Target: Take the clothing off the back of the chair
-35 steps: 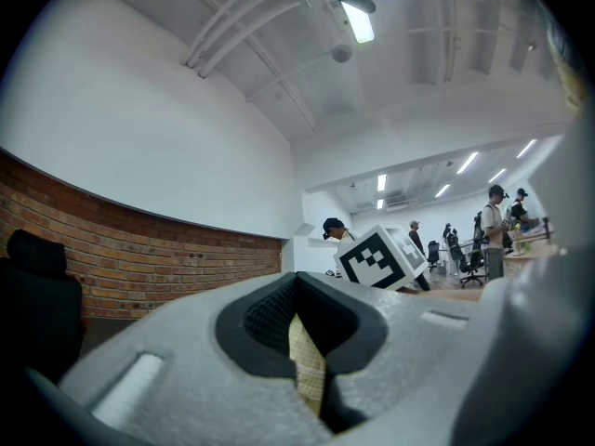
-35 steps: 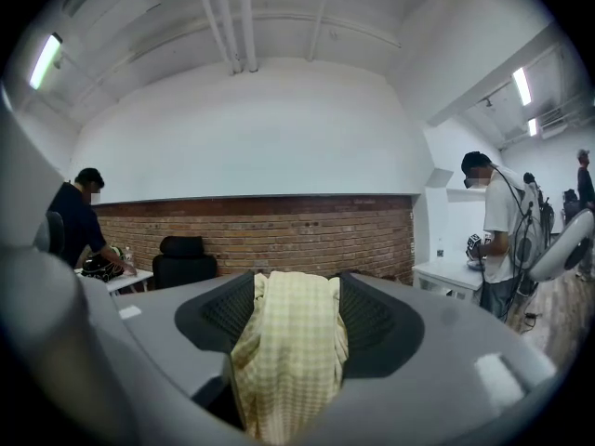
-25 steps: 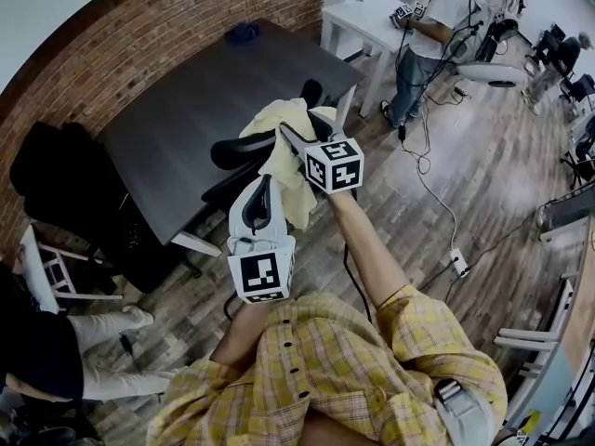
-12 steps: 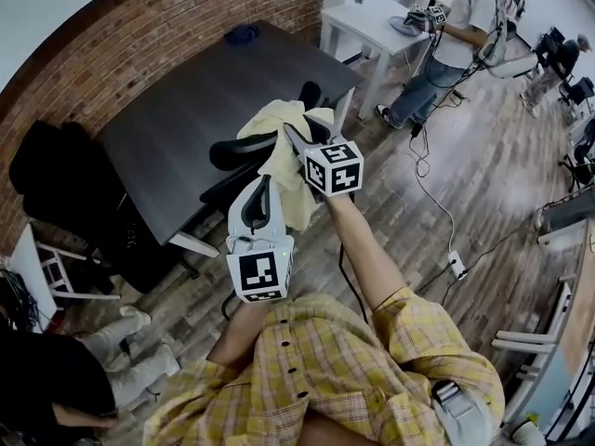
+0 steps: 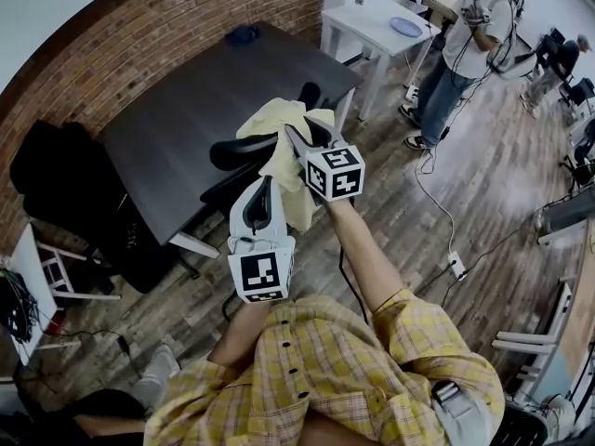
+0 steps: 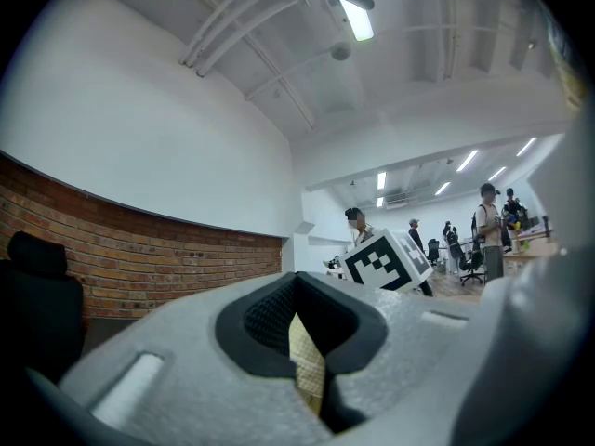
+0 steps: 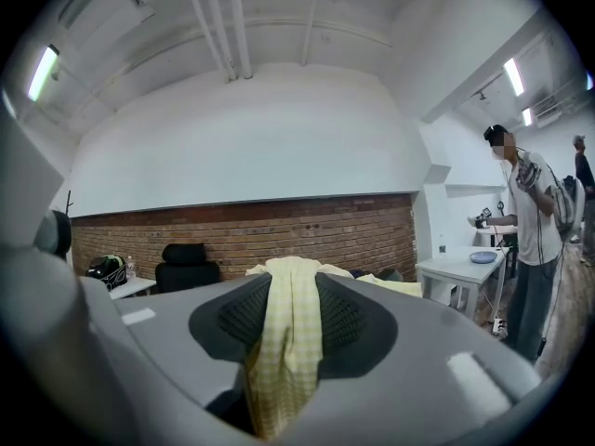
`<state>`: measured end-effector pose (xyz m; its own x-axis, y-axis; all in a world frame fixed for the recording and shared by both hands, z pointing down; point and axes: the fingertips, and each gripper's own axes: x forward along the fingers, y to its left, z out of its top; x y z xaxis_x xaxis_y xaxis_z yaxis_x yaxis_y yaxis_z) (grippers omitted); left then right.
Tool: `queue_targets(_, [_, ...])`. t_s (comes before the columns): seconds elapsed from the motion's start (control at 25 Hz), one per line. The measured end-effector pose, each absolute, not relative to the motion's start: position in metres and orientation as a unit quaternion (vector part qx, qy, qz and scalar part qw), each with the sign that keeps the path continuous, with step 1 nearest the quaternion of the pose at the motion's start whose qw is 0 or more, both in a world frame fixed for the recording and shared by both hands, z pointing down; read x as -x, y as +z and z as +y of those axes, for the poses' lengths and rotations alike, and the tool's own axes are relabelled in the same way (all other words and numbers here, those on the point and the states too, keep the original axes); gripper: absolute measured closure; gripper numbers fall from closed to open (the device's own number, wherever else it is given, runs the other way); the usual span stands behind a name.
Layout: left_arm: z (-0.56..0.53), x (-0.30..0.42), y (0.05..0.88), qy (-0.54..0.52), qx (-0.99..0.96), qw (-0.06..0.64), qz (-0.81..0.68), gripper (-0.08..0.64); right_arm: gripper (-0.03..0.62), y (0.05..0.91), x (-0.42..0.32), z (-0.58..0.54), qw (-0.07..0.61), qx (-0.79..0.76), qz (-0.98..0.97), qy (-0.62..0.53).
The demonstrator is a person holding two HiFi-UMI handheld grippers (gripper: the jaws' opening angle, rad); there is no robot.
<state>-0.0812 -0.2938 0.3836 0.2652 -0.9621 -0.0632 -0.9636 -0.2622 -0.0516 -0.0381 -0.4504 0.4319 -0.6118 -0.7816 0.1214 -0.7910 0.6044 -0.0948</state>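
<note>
A pale yellow checked garment (image 5: 279,124) hangs over the back of a black office chair (image 5: 234,149) by the dark table. My left gripper (image 5: 264,190) is held level at the cloth's lower left part. In the left gripper view a thin fold of the garment (image 6: 307,365) is pinched between its pads. My right gripper (image 5: 294,139) sits higher, at the top of the chair back. Its jaws are closing, and a wide bunch of the garment (image 7: 284,342) is squeezed between the pads.
The dark table (image 5: 186,100) stands right behind the chair, with a brick wall (image 5: 121,35) beyond it. Another black chair (image 5: 56,179) is at the left. A white table (image 5: 367,28) and a standing person (image 5: 465,49) are at the far right. Cables (image 5: 437,212) run over the wood floor.
Both grippers stay where they were on the garment. The person in the background has walked to the right of the white table. The person at the lower left has moved out of view.
</note>
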Motion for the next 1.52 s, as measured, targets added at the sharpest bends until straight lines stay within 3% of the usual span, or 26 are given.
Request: queue_targets(1.52, [-0.278,0.061,0.364,0.014,0.805,0.046,0.591,0.560,0.443,0.285,0.000,-0.379,-0.086,-0.474,-0.876,-0.036])
